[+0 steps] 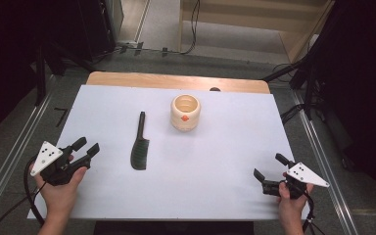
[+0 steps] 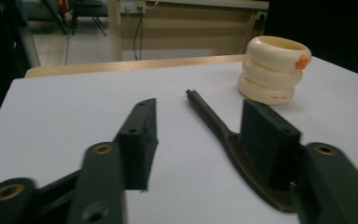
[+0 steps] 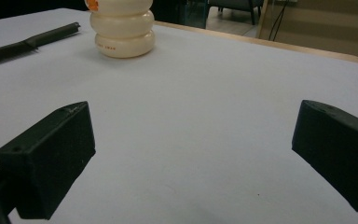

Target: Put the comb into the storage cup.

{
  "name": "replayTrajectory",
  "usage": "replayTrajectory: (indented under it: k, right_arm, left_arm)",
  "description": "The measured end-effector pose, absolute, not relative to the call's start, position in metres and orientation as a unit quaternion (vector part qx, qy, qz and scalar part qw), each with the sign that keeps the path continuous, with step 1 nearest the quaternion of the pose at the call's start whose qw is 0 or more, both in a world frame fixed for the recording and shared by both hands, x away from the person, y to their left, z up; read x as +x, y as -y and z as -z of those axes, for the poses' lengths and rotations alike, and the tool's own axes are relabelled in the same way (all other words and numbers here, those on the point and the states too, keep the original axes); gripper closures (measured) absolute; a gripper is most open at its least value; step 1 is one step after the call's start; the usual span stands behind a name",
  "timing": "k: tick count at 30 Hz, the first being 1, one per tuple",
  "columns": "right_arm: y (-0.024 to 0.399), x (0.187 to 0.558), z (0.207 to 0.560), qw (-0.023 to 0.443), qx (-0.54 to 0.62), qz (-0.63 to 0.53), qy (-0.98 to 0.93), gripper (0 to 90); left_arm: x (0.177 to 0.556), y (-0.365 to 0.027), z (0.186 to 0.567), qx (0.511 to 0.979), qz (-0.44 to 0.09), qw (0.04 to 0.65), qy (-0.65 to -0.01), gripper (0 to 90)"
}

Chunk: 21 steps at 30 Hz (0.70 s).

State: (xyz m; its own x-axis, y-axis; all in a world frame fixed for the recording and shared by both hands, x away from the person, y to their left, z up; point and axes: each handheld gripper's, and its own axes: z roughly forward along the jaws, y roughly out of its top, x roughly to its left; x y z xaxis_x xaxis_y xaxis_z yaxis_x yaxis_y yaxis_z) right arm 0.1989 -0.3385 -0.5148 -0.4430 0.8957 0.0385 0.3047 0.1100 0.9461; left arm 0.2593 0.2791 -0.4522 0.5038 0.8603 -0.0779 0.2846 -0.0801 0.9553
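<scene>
Left hand-held gripper [image 1: 89, 149] gripped in the person's left hand [image 1: 61, 188], jaws partly apart with nothing clamped between them, angled forward and inward, right hand-held gripper [image 1: 270, 170] gripped in the right hand [image 1: 290, 200], jaws spread wide and empty, pointed inward, forearms low behind each

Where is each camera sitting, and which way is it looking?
High view: above the person's side, looking forward and down at the white table; both hands with the left gripper and right gripper show.
Left gripper view: rides the left gripper, looking along its open jaws at the comb and cream cup.
Right gripper view: rides the right gripper, low over the table, jaws wide open.
All three share the comb and cup.
</scene>
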Motion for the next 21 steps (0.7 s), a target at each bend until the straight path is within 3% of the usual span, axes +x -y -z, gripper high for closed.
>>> replayTrajectory:
  k: [10, 21]
  right_arm:
    - [0.338, 0.199, 0.515, 0.294, 0.433, -0.504, -0.687, 0.0]
    - [0.337, 0.199, 0.515, 0.294, 0.426, -0.502, -0.693, 0.0]
  left_arm:
    - [0.288, -0.253, 0.444, 0.716, -0.232, 0.531, -0.389, 87.4]
    - [0.322, -0.226, 0.44, 0.745, -0.207, 0.523, -0.358, 90.0]
